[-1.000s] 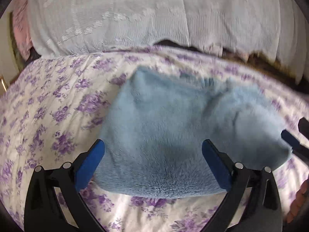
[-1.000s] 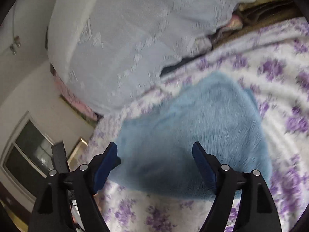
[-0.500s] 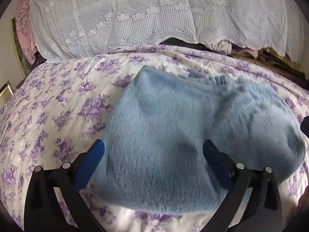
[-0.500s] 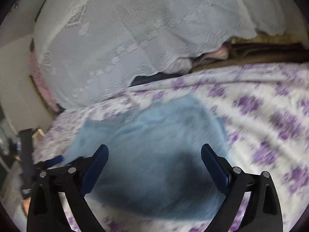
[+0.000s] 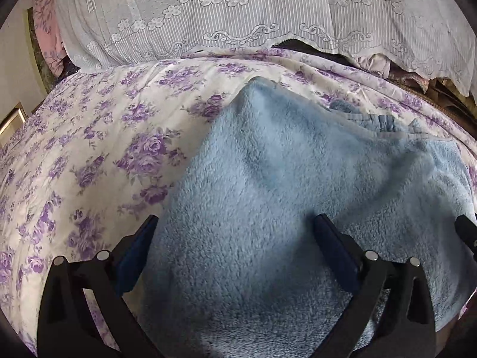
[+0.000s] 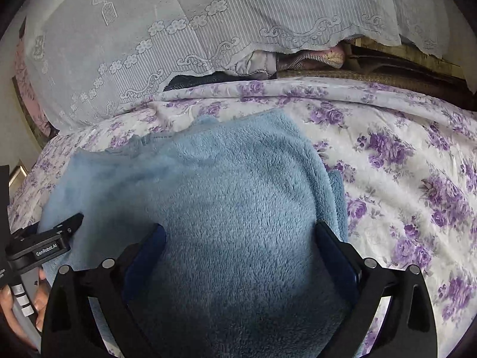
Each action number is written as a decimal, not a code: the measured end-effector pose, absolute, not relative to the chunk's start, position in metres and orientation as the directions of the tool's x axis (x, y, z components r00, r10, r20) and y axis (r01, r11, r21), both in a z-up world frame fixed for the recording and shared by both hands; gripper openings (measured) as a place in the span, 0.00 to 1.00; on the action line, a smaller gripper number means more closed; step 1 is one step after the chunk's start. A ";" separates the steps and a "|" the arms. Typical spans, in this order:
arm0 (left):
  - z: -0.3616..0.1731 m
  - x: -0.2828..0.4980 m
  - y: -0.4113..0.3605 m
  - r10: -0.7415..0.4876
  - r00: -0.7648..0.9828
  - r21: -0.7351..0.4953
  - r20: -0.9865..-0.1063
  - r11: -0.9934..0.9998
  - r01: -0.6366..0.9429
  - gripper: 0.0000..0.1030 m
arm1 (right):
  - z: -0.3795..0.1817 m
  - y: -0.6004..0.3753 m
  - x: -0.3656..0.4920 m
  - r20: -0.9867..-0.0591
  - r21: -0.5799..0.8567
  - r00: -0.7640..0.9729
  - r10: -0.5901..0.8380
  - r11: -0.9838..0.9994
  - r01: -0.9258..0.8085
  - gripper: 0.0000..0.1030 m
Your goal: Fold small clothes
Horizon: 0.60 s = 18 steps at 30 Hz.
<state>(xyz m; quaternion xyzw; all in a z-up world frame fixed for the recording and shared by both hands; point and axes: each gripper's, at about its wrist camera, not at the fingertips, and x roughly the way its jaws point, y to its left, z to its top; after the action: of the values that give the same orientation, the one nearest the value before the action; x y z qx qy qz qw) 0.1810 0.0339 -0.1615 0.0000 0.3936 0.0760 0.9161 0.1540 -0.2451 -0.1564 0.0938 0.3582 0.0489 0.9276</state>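
Observation:
A fluffy light-blue garment (image 5: 283,185) lies folded on the purple-flowered bedspread (image 5: 98,149); it also shows in the right wrist view (image 6: 226,197). My left gripper (image 5: 235,238) is open, its blue pads spread wide just over the garment's near left part. My right gripper (image 6: 238,247) is open, its pads spread over the garment's near right part. Neither holds the cloth. The left gripper's body (image 6: 44,247) shows at the left edge of the right wrist view, beside the garment's left edge. The garment's ribbed hem (image 5: 372,119) peeks out at the far side.
A white lace cloth (image 5: 238,15) covers a pile along the far side of the bed. Folded fabrics (image 6: 313,59) and a brown blanket (image 6: 387,74) lie under it at the right. The bedspread (image 6: 402,164) extends right of the garment.
Both grippers have come closer and lower over the garment. The right gripper swung to face it squarely. The garment now lies flatter.

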 end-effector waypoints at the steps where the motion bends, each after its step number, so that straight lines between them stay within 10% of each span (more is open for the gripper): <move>1: -0.162 0.180 0.033 0.143 0.680 0.065 -0.719 0.988 -0.140 0.96 | -0.155 -0.248 0.152 -0.646 0.220 0.745 0.164 0.975 -0.024 0.97; 11: -0.158 0.177 0.031 0.155 0.690 0.082 -0.707 0.987 -0.138 0.96 | -0.129 -0.213 0.102 -0.437 0.062 0.883 0.170 0.985 -0.159 0.97; 18: -0.158 0.176 0.032 0.150 0.689 0.078 -0.710 0.988 -0.134 0.96 | -0.155 -0.173 0.138 -0.667 -0.083 0.733 0.133 0.965 -0.250 0.97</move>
<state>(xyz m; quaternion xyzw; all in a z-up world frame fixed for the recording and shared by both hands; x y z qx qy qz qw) 0.1762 0.0319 -0.1578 0.0100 0.3870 0.0771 0.9188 0.1377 -0.1730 -0.1549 -0.0839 0.3504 0.1034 0.9271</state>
